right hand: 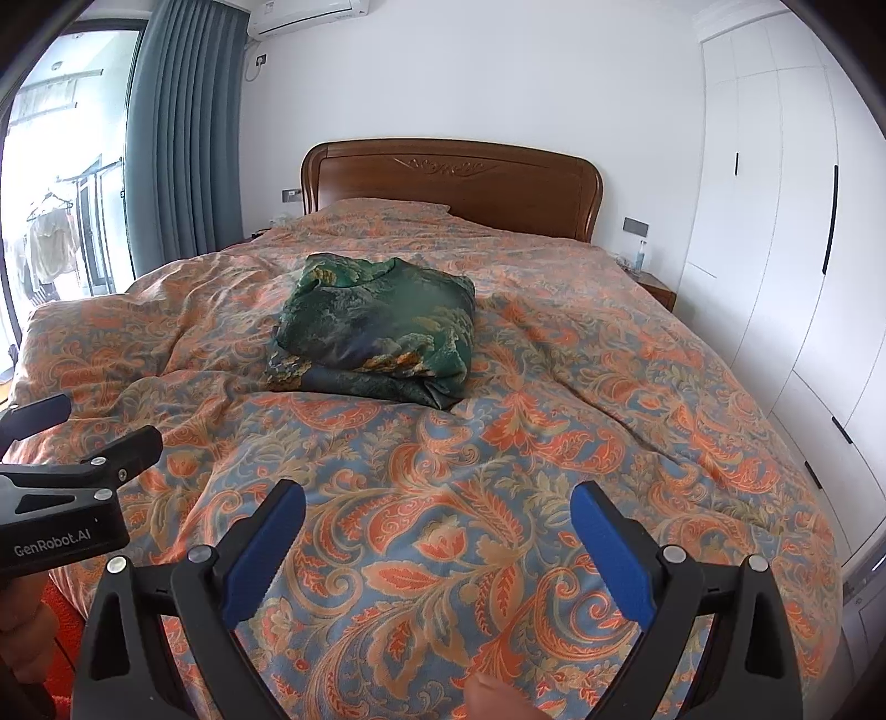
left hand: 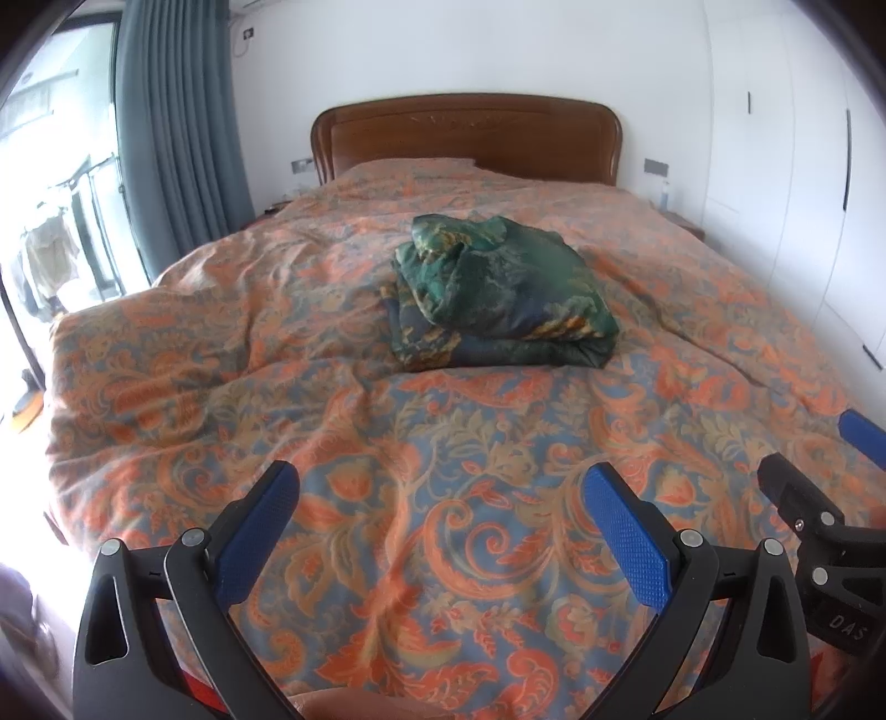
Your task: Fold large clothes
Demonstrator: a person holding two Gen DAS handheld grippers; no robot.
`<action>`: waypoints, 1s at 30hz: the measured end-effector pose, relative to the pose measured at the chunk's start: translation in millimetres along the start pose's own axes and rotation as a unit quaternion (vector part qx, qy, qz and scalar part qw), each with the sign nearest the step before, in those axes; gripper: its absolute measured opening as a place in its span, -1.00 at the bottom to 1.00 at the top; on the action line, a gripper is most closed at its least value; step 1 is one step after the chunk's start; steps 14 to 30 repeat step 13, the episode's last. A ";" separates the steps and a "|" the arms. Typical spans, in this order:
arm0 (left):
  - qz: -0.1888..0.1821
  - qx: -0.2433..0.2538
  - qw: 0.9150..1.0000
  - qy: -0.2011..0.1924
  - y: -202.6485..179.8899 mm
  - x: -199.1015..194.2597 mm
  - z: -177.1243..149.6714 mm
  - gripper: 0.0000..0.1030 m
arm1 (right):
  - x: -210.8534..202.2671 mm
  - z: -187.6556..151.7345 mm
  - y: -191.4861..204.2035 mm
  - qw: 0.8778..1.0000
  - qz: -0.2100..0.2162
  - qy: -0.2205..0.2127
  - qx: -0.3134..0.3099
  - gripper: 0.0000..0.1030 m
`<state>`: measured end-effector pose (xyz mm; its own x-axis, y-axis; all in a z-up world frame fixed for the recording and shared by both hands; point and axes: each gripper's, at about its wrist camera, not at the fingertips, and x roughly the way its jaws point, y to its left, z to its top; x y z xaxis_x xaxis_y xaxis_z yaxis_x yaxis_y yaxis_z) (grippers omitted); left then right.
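Legible writing: "GenRobot.AI" in white on the black body of the left claw point(right hand: 105, 437) as seen from the right wrist view, and "DAS" on the body of the right claw point(left hand: 819, 459) at the right edge of the left wrist view. No other text can be read.

Task object: a folded green garment point(left hand: 501, 293) with a gold and blue print lies as a compact bundle on the bed point(left hand: 421, 498), about midway up its length, resting on an orange-and-blue paisley duvet. It lies well ahead of both claws, touched by neither. From the left claw point(left hand: 440, 531) it sits ahead and slightly right; from the right claw point(right hand: 437, 543) the garment point(right hand: 376, 332) sits ahead and slightly left.

Claws: both are spread wide, the blue ribbed pads point(left hand: 257, 534) far apart and nothing held between them. Each hovers over the foot end of the duvet; contact with the cloth cannot be judged.

Background: a carved wooden headboard point(right hand: 451, 185), a grey-blue curtain point(right hand: 183, 133) at the window, a wall air conditioner point(right hand: 307, 14), white wardrobe doors point(right hand: 775, 221).
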<state>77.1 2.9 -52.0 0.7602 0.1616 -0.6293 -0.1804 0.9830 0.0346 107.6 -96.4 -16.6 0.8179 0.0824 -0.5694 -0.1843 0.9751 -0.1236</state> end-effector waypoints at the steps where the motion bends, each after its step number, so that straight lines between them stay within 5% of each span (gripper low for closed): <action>1: 0.000 -0.001 1.000 0.000 0.1 0.3 -0.1 0.99 | -0.1 -0.1 0.3 1.000 0.000 0.000 0.000 0.91; 30: -0.004 -0.015 1.000 -0.009 2.4 -1.2 -2.9 0.99 | 4.7 -2.0 -2.5 1.000 -0.001 0.007 0.004 0.91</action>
